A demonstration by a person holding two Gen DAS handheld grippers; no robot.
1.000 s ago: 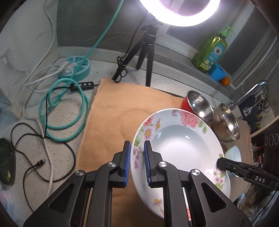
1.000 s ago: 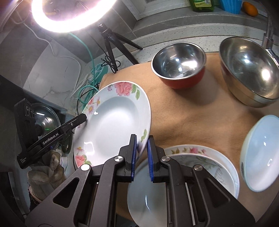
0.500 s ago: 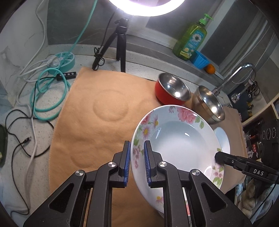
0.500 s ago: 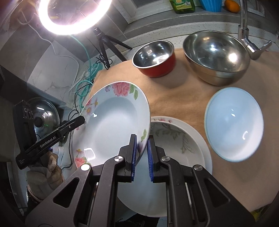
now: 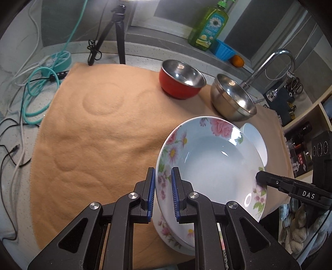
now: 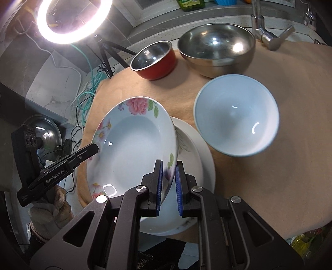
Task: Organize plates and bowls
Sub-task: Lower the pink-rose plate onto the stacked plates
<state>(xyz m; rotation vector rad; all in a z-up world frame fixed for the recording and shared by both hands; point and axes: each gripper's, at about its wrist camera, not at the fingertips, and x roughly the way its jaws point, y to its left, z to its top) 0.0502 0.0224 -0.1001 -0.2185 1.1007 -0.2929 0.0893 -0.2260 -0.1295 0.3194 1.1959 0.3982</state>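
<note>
Both grippers carry one flowered deep plate [image 5: 209, 164] [image 6: 132, 143] by opposite rims, tilted above a second plate [image 6: 195, 145] that lies on the tan cloth [image 5: 99, 141]. My left gripper [image 5: 162, 195] is shut on the plate's left rim. My right gripper [image 6: 168, 184] is shut on its right rim. In the left wrist view the right gripper's fingertip [image 5: 262, 178] shows at the far rim. In the right wrist view the left gripper's fingertip [image 6: 91, 148] shows at the other rim. A pale blue bowl [image 6: 236, 116] sits right of the plates.
A red bowl [image 5: 180, 80] [image 6: 154, 60] and a larger steel bowl [image 5: 232, 97] [image 6: 216, 48] stand at the cloth's far side by the faucet [image 5: 269, 62]. A tripod [image 5: 116, 31], ring light [image 6: 72, 18], cables [image 5: 35, 91] and soap bottle [image 5: 209, 25] lie beyond. A gloved hand [image 6: 49, 216] holds the left gripper.
Both grippers have carried the flowered plate sideways across the cloth, from left of the lower plate to over it. The blue bowl and steel bowls have come fully into view.
</note>
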